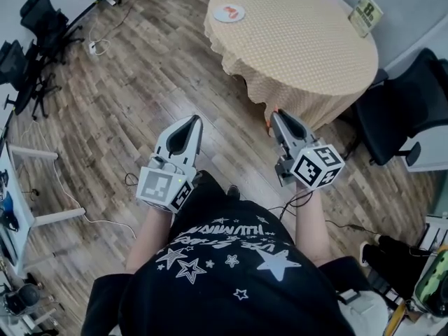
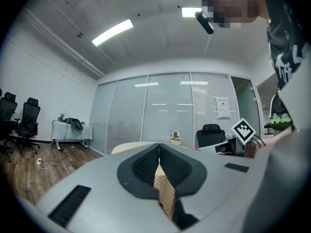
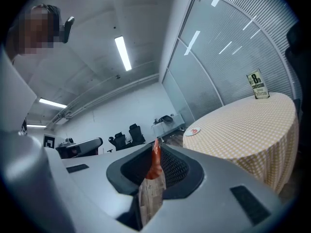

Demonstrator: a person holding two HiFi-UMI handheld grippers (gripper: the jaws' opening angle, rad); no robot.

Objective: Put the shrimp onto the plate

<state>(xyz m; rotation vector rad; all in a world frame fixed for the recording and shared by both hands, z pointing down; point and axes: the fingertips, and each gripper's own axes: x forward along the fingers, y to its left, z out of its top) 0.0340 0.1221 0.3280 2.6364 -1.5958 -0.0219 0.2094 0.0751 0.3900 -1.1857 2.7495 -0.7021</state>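
Now, with right tongs [image 1: 275,115] clenched on the shrimp [image 3: 155,159] and left tongs [image 1: 194,121] closed empty, you're mid-carry and likely need to step toward the plate [image 1: 229,12] on the worktop [image 1: 301,47].

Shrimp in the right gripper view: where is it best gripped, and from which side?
Mid-body, across its narrow width, coming in along its length. The right gripper is shut on the shrimp that way: it is long and slim, and one red end pokes past the jaw tips, probably free to touch the plate first.

Round clothed table [image 1: 301,47] with plate [image 1: 229,12], sign [image 1: 365,14]
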